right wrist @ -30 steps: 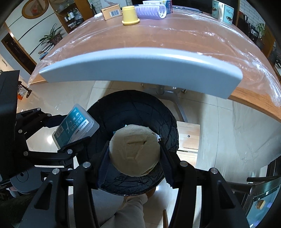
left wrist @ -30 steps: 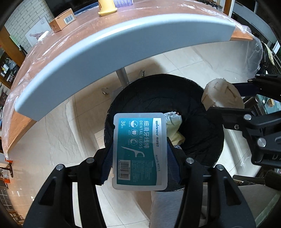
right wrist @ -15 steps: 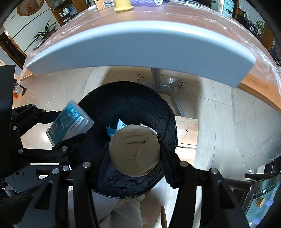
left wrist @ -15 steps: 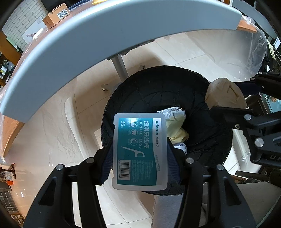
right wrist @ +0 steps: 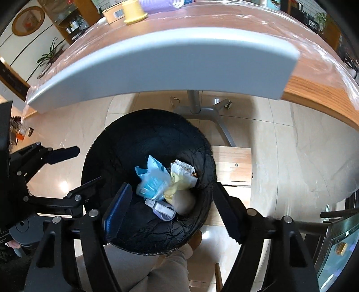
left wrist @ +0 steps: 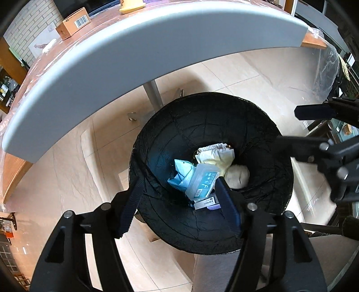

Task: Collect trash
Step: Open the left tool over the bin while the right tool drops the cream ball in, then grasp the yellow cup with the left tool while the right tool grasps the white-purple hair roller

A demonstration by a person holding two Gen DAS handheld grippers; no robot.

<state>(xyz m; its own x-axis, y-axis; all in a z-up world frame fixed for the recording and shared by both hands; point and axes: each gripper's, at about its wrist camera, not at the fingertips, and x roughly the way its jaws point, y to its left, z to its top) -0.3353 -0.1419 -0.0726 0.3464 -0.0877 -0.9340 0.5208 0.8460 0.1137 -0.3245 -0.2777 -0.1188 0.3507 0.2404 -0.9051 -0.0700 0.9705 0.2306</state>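
Observation:
A black-lined trash bin (left wrist: pixel 258 125) stands on the tiled floor under the table edge; it also shows in the right wrist view (right wrist: pixel 125 139). Inside lie a teal dental floss pack (left wrist: pixel 202 182), a beige paper ball (left wrist: pixel 237 176), blue and yellow wrappers and a small white box. The floss pack (right wrist: pixel 152 183) and the ball (right wrist: pixel 184 202) also show in the right wrist view. My left gripper (left wrist: pixel 179 197) is open and empty over the bin's near rim. My right gripper (right wrist: pixel 170 204) is open and empty over the bin.
A wooden table with a grey edge (left wrist: pixel 134 56) and plastic cover overhangs the bin. On it sit a cardboard box (left wrist: pixel 73 21) and a yellow cup (right wrist: pixel 133 11). A grey chair base (right wrist: pixel 202 107) and a wooden block (right wrist: pixel 233 166) stand on the floor.
Both grippers have opened. The dental floss pack dropped from the left gripper and the paper ball from the right gripper into the bin.

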